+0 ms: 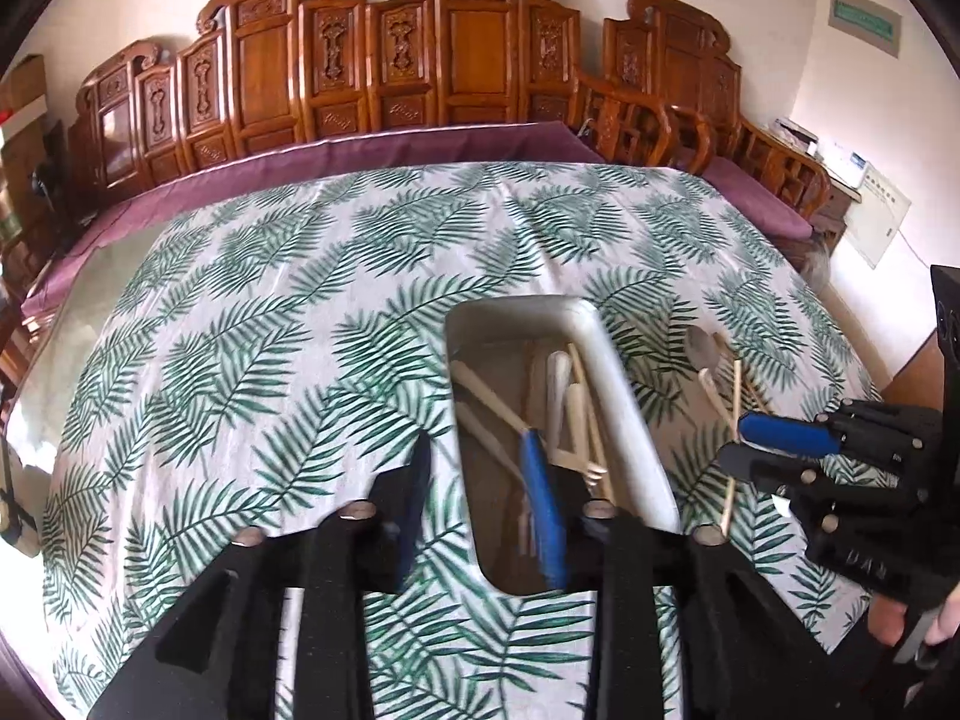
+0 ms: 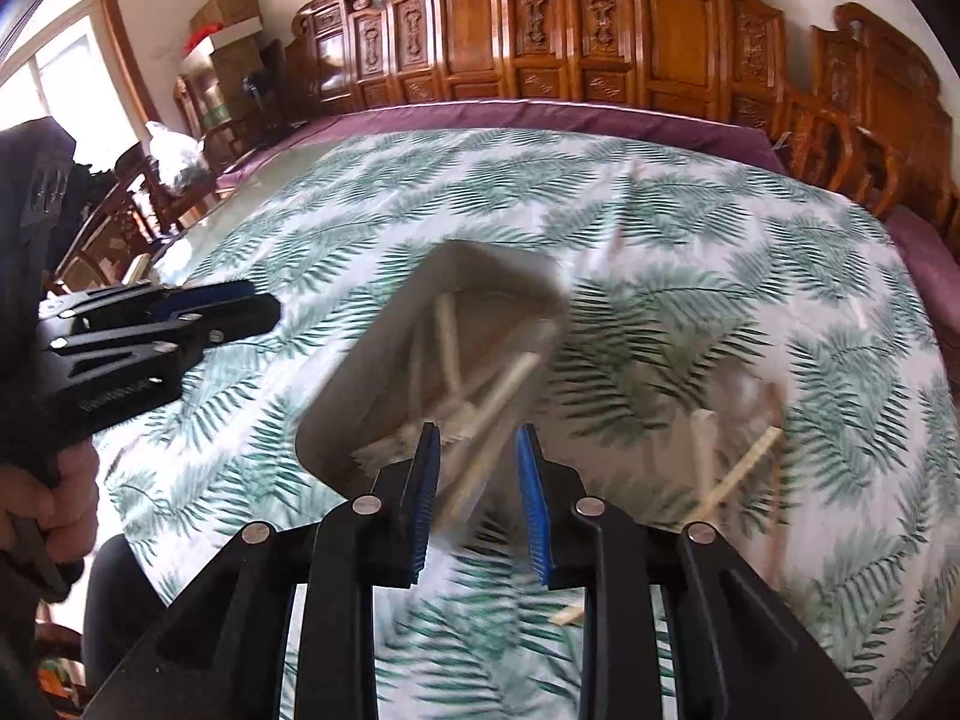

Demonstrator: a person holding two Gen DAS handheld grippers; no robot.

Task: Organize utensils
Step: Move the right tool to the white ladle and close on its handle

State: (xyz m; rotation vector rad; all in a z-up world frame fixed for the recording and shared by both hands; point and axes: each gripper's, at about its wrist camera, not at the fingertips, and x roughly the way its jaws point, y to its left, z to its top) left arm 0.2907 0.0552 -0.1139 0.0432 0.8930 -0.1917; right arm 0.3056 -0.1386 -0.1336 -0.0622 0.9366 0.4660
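Utensils (image 1: 558, 408) piled inside white tray (image 1: 624, 420), more loose on tablecloth (image 1: 240, 330), both hand-held grippers released.

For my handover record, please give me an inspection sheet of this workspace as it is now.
Surface: tablecloth with green leaf print, over a purple cover.
Job's things: white tray holding several pale utensils; loose utensils on the cloth to the right of it.
Clutter: nothing seen on the cloth.
Grippers: left gripper open, one finger above the tray; right gripper open, nothing pressed between its pads.
Cables: nothing seen.
Surroundings: carved wooden chairs, cardboard boxes, window.
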